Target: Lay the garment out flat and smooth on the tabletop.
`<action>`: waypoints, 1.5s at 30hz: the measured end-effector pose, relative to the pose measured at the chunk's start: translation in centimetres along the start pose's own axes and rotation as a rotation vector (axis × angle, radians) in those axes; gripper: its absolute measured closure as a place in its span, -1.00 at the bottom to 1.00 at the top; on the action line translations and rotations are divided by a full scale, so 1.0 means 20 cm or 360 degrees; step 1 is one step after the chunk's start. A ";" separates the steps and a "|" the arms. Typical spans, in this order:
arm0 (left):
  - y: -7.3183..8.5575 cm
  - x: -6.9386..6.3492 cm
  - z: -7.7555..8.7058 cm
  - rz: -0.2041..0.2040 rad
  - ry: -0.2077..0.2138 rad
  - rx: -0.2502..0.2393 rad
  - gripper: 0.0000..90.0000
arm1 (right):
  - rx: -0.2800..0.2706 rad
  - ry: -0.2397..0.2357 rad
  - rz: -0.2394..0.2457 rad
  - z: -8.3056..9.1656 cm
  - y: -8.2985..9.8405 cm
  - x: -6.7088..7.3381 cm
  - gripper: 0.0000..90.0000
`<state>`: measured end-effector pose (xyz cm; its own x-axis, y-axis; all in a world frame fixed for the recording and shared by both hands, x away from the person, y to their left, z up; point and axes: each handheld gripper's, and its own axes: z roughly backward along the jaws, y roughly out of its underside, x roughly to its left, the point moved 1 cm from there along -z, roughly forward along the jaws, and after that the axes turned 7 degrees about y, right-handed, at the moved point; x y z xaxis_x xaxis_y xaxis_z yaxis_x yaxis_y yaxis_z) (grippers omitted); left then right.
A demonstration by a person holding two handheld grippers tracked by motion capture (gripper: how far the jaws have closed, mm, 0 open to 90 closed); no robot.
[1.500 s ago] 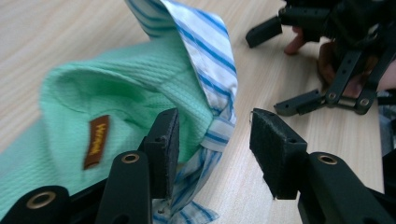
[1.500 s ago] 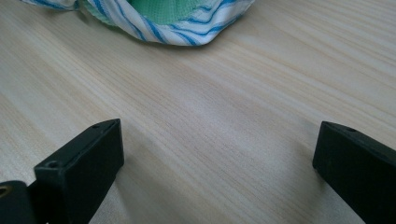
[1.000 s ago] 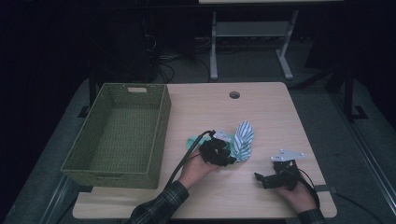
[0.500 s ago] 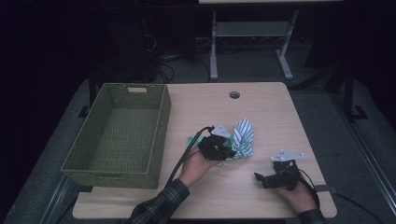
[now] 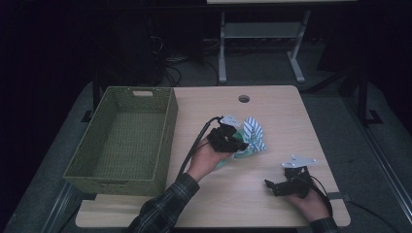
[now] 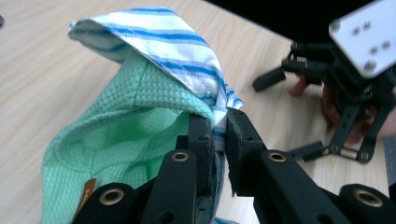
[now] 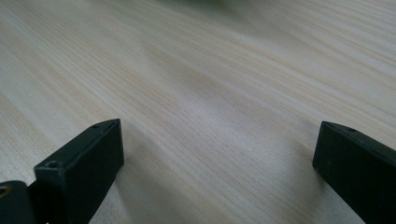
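left gripper [image 6: 217, 140]: jaws just closed in, clamped on a fold of the striped cloth [image 6: 177, 51], with the green cloth [image 6: 116, 135] bunched right against the same pinch
basket [image 5: 121, 141]: off to this gripper's left, well apart, empty, long axis running away from the person
right gripper [image 5: 286, 187]: jaws wide, nothing in them, parked low on the table [image 7: 210, 93], further from the basket
coming move: probably lift and swing left over the rim

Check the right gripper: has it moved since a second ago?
No. The right gripper sits at the same spot near the table's front right corner, jaws open on bare wood.
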<state>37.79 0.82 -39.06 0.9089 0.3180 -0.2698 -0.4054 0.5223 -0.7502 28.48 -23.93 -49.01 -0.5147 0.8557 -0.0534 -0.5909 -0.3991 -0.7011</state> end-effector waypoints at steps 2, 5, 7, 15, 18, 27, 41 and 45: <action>-0.02 0.02 0.01 0.0013 0.0004 -0.0018 0.80 | 0.0000 0.0000 0.0000 0.00 0.00 0.00 -0.97; -0.06 0.05 0.01 0.0030 -0.0003 -0.0035 0.80 | 0.0000 0.0000 0.0001 0.00 0.00 0.00 -0.97; -0.08 0.08 0.01 0.0036 -0.0009 -0.0049 0.80 | 0.0000 0.0000 0.0000 0.00 0.00 0.00 -0.97; -0.12 0.21 -0.01 0.0105 -0.0037 -0.0049 0.78 | 0.0000 -0.0001 -0.0002 0.00 0.00 0.00 -0.97; -0.12 0.26 -0.04 0.0136 -0.0045 -0.0062 0.77 | 0.0001 0.0000 -0.0001 0.00 0.00 0.00 -0.97; -0.08 0.37 -0.12 0.0186 -0.0095 -0.0012 0.72 | -0.0002 -0.0001 0.0000 0.00 0.00 0.00 -0.97; -0.05 0.34 0.01 0.0102 -0.0261 -0.0009 0.42 | -0.0001 -0.0002 -0.0003 0.00 0.00 0.00 -0.97; 0.00 0.34 0.06 0.0133 -0.0300 0.0003 0.70 | -0.0001 -0.0002 -0.0004 0.00 0.00 0.00 -0.97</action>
<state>43.82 3.91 -40.30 0.8379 0.5025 -0.2132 -0.4788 0.4892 -0.7290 28.47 -23.92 -49.00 -0.5139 0.8563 -0.0511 -0.5917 -0.3970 -0.7016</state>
